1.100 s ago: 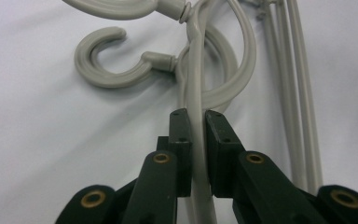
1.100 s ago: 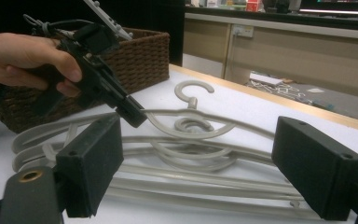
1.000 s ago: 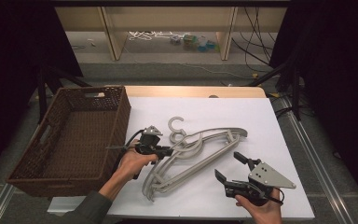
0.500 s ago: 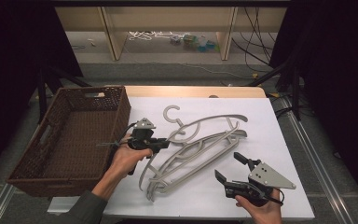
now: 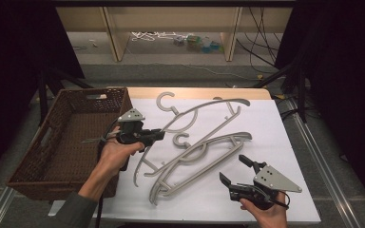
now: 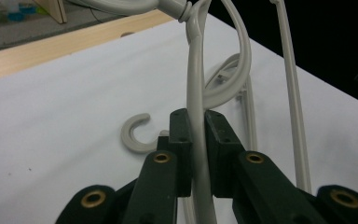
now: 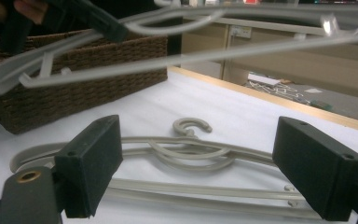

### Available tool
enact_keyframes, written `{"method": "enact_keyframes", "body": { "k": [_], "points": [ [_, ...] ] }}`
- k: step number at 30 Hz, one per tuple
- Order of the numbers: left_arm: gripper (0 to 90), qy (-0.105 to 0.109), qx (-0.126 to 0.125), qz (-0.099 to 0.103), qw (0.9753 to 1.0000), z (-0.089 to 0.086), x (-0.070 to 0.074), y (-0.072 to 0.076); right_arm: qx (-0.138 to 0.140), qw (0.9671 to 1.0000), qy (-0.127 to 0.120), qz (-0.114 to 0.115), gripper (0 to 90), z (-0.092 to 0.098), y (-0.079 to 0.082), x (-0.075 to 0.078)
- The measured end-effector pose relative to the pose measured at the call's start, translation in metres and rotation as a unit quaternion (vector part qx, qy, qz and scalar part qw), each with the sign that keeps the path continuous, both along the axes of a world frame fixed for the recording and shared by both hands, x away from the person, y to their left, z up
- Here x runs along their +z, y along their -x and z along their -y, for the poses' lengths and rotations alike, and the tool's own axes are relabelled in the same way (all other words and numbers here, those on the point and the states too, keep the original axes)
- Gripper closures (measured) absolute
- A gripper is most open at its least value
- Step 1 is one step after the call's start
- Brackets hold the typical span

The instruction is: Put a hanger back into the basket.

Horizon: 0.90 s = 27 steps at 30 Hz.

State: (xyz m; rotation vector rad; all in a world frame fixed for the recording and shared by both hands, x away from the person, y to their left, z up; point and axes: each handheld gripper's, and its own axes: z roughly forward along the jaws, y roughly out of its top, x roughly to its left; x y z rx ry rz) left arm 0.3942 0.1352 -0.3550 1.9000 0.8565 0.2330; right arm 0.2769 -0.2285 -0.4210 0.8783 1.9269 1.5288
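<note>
Now left tool (image 5: 158,135) clamps raised hanger (image 5: 204,111); right tool (image 5: 235,172) open beside flat hanger (image 5: 204,154).

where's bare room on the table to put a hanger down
Free: the white sheet right of both hangers, and the strip before the left claw. Crowded: the middle, where the lifted hanger crosses over the lying hanger. The basket looks empty.

Two grey plastic hangers: upper hanger (image 5: 204,111) lifted clear of the white table, hook at 11 o'clock, one arm pinched in the left gripper (image 5: 158,135); lower hanger (image 5: 204,159) flat on the table just at 5 o'clock of it, hook toward 11 o'clock.
</note>
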Motion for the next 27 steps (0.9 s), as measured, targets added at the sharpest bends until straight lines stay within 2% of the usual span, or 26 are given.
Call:
{"method": "enact_keyframes", "body": {
  "k": [3, 4, 6, 9, 10, 11, 12, 17, 19, 27],
  "points": [
    [81.8, -0.005, 0.000, 0.016, 0.9999, -0.003, 0.011, 0.004, -0.005, 1.0000, 0.001, 0.002, 16.5, 0.000, 0.000, 0.000],
    [81.9, -0.007, 0.001, 0.015, 0.9999, -0.005, 0.015, 0.005, 0.000, 1.0000, -0.004, 0.002, 16.5, 0.000, 0.000, 0.000],
    [81.8, -0.011, 0.004, 0.021, 0.9997, -0.010, 0.022, 0.005, -0.001, 1.0000, 0.001, 0.000, 16.5, 0.000, 0.000, 0.000],
    [81.9, -0.008, 0.012, 0.025, 0.9996, -0.022, 0.032, 0.006, -0.005, 1.0000, 0.006, -0.002, 16.5, 0.001, 0.001, 0.001],
    [81.9, -0.008, 0.014, 0.026, 0.9995, -0.026, 0.034, 0.006, 0.000, 1.0000, -0.001, 0.000, 16.5, 0.000, 0.000, 0.000],
    [81.8, -0.014, 0.015, 0.030, 0.9993, -0.032, 0.037, 0.006, 0.000, 1.0000, 0.000, 0.000, 16.5, 0.000, 0.000, 0.000],
    [81.9, -0.018, 0.020, 0.027, 0.9993, -0.036, 0.040, 0.006, 0.000, 1.0000, 0.001, 0.000, 16.5, 0.000, 0.000, 0.000],
    [81.9, -0.025, 0.045, 0.036, 0.9980, -0.063, 0.048, 0.003, -0.003, 1.0000, -0.001, 0.001, 16.5, 0.000, -0.001, 0.000],
    [81.9, -0.030, 0.063, 0.039, 0.9968, -0.074, 0.051, 0.002, -0.007, 1.0000, 0.001, 0.000, 16.5, 0.000, -0.001, 0.000],
    [81.9, -0.037, 0.107, 0.046, 0.9926, -0.111, 0.057, -0.002, -0.004, 1.0000, -0.003, -0.001, 16.5, 0.000, -0.002, 0.000]
  ]
}}
